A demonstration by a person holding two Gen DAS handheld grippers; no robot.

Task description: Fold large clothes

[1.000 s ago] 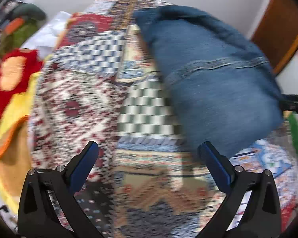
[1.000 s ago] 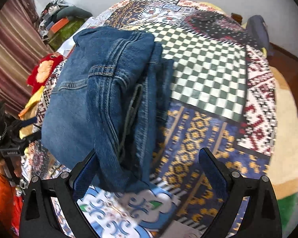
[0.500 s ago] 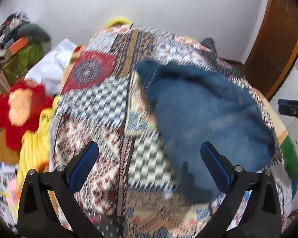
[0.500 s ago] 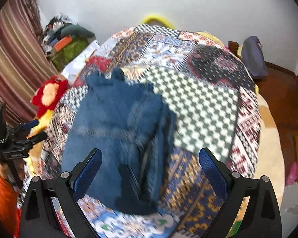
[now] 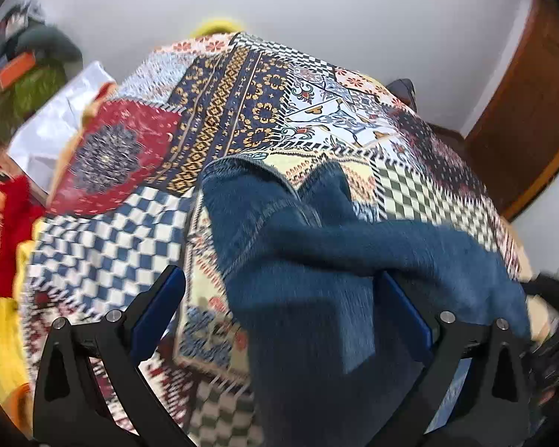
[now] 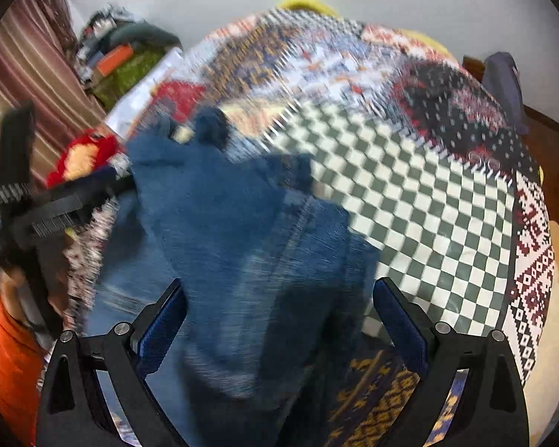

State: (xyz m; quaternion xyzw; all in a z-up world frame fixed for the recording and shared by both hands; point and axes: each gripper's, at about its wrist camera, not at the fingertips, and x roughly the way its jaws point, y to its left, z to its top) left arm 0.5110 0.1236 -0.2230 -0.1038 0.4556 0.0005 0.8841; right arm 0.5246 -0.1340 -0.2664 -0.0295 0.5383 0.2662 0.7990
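Left wrist view: patchwork bedspread [image 5: 242, 85] covers the bed, blue jeans [image 5: 316, 260] bunched on its near half. Left tongs [image 5: 279, 298] and right tongs [image 6: 277, 313] both spread apart, hovering over the denim, gripping nothing.

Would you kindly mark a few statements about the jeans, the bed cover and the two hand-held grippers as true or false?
1. The jeans lie on a patchwork bed cover. True.
2. The left hand-held gripper is shut on the denim. False: its jaws stand wide open.
3. The right hand-held gripper is open. True.
4. The jeans are black. False: they are blue denim.
5. The bed cover is plain white. False: it carries checks and many-coloured patterns.
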